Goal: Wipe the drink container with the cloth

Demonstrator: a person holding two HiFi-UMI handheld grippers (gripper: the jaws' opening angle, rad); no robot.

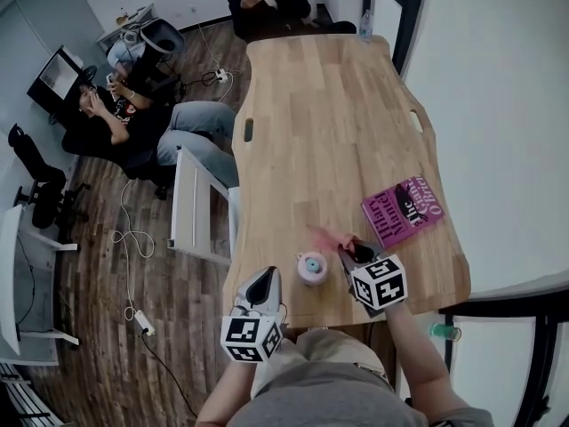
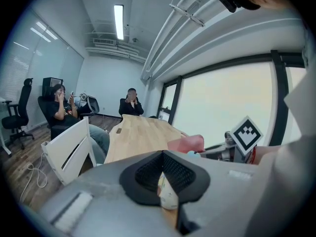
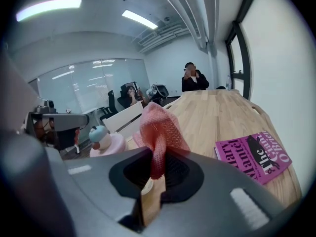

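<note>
The long wooden desk (image 1: pixel 329 105) is running away from you, and you're standing at its near end. Two people are sitting off its far left side and at its far end, both well apart from the work. A white chair (image 1: pixel 191 207) is standing just beside the desk's left edge.

A magenta book (image 1: pixel 404 208) is lying flat near the right edge of the desk, cover up, right of your right hand-held gripper (image 1: pixel 348 249) and not touching it.

You're holding the left hand-held gripper (image 1: pixel 266 274) over the near left corner of the desk, just left of the drink container and apart from it. In the left gripper view its jaws are sitting together with nothing between them.

The right hand-held gripper is hovering just right of the drink container. In the right gripper view its jaws are pinching the cloth, which is standing up out of them in a loose fold.

The drink container (image 1: pixel 311 267), pink with a pale blue lid, is standing upright on the desk near the near edge, between the two grippers.

The cloth (image 3: pixel 159 130) is a pink-red mesh. In the head view it's trailing up and left from the right jaws, past the container. I can't tell whether it's touching the container.
</note>
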